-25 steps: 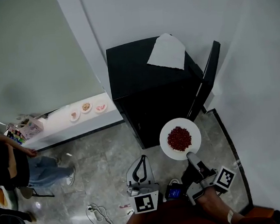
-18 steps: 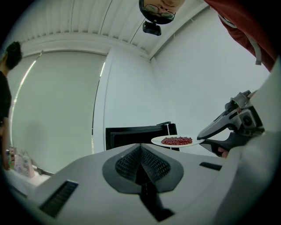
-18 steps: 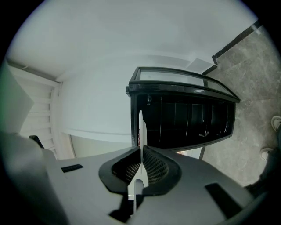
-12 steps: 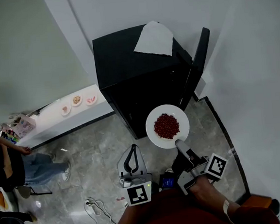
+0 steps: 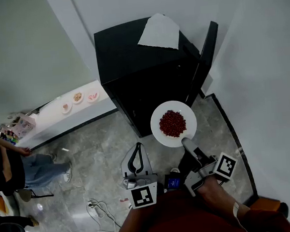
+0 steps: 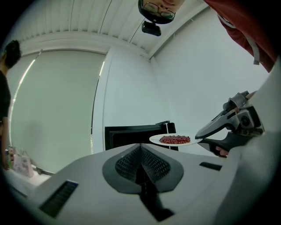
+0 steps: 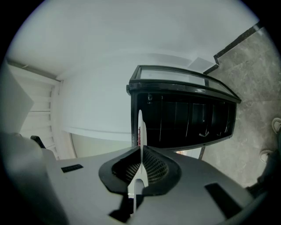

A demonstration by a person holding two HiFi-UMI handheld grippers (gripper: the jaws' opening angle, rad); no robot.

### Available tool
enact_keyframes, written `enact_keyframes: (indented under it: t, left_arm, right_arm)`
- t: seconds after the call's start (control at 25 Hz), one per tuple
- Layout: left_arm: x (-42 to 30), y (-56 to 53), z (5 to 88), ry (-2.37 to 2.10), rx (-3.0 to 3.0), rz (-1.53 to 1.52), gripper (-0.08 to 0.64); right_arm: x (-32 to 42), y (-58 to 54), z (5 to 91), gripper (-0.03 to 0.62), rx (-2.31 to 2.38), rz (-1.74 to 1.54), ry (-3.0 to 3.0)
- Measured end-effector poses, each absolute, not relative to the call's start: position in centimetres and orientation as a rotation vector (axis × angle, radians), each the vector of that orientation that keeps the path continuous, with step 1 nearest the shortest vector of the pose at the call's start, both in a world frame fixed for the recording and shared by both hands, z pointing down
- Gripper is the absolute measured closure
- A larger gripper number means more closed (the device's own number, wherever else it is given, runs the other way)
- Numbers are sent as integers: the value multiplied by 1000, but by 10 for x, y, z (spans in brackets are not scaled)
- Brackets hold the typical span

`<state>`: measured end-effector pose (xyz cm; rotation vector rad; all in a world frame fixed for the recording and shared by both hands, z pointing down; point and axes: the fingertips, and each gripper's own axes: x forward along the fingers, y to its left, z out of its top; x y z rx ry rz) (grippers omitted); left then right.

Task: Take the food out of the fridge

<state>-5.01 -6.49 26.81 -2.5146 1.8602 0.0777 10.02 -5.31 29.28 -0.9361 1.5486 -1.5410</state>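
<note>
A white plate (image 5: 161, 130) heaped with red beans (image 5: 172, 123) hangs in front of the small black fridge (image 5: 130, 63). My right gripper (image 5: 186, 141) is shut on the plate's near rim and holds it level. Seen edge-on in the right gripper view, the plate (image 7: 140, 132) runs between that gripper's (image 7: 140, 172) jaws. The fridge door (image 5: 206, 57) stands open at the right. My left gripper (image 5: 135, 161) hangs lower left, shut with nothing in it. In the left gripper view the plate (image 6: 174, 140) and fridge (image 6: 131, 134) show beyond my left gripper's (image 6: 141, 163) meshed pads.
A white cloth (image 5: 159, 32) lies on the fridge top. A low white ledge (image 5: 59, 120) at the left carries three small dishes (image 5: 77, 97). A person (image 5: 13, 170) stands at the far left. Cables (image 5: 100, 210) lie on the marble floor. White walls close in behind and to the right.
The plate of beans has drifted slightly up and back toward the fridge in my right gripper. The left gripper has stayed low and shut.
</note>
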Motion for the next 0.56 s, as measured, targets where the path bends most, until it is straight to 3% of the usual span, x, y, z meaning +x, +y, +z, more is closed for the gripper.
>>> enact_keyframes:
  t: [0.56]
  left_arm:
    - [-51, -62, 269, 1861, -2517, 82, 546]
  right_arm:
    - [103, -50, 297, 560, -948, -1544, 1534]
